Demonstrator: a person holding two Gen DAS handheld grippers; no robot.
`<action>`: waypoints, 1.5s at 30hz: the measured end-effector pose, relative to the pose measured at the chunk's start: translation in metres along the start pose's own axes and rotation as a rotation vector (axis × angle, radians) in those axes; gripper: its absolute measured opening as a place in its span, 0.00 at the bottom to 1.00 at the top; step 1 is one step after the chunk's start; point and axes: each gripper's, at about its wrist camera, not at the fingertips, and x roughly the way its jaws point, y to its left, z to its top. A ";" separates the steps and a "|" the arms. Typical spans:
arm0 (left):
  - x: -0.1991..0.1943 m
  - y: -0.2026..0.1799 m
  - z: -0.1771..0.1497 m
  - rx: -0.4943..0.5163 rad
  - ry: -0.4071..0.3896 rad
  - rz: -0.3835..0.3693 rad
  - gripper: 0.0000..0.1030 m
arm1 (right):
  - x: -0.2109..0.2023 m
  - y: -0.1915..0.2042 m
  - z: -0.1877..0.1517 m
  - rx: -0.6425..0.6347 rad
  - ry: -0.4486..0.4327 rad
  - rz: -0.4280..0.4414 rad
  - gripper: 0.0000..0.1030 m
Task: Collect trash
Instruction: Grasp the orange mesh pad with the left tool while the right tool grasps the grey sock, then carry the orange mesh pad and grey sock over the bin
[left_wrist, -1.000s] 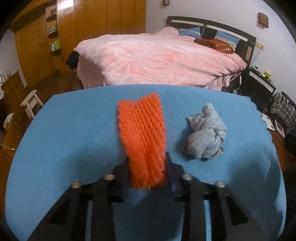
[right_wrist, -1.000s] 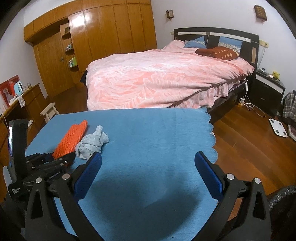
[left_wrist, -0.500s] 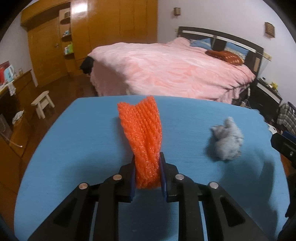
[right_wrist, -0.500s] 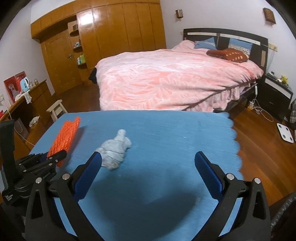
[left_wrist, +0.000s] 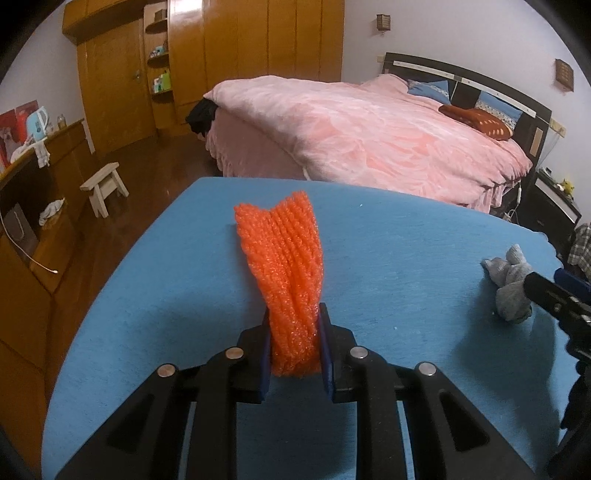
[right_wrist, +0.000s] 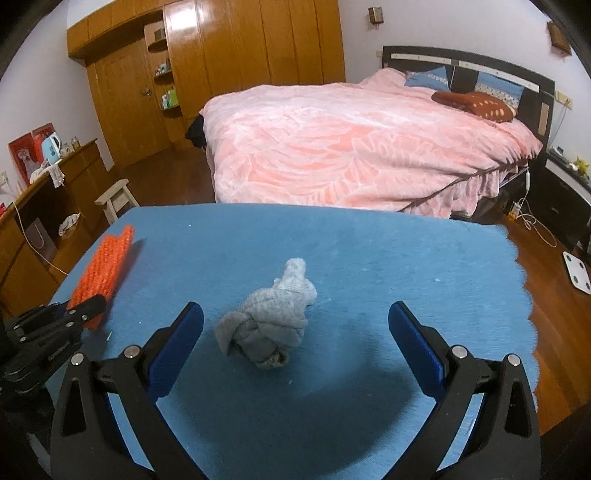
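Foam net (left_wrist: 284, 266) is pinched tight in your L gripper (left_wrist: 293, 350) over the blue table (left_wrist: 406, 258), while your R gripper (right_wrist: 295, 339) gapes wide w/ the gray rag (right_wrist: 269, 325) lying untouched between its 2 fingers.

Left wrist: close, angled down along left gripper (left_wrist: 293, 345) toward the 12 o'clock bed (left_wrist: 369, 140).
Right wrist: likewise.
Shared: blue cloth (right_wrist: 369, 251), bed.

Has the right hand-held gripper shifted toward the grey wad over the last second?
Yes. The right hand-held gripper, open, now brackets the grey cloth wad; earlier the wad lay off its left finger, near the blue tablecloth's left side.
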 end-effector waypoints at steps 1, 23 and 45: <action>0.001 0.000 0.000 -0.001 0.003 -0.002 0.21 | 0.002 0.002 -0.001 -0.006 0.005 -0.002 0.94; 0.003 0.001 -0.002 0.002 0.015 -0.007 0.21 | 0.010 0.011 -0.005 -0.009 0.072 0.106 0.41; -0.085 -0.062 -0.001 0.060 -0.101 -0.114 0.21 | -0.100 -0.031 -0.010 0.013 -0.057 0.099 0.41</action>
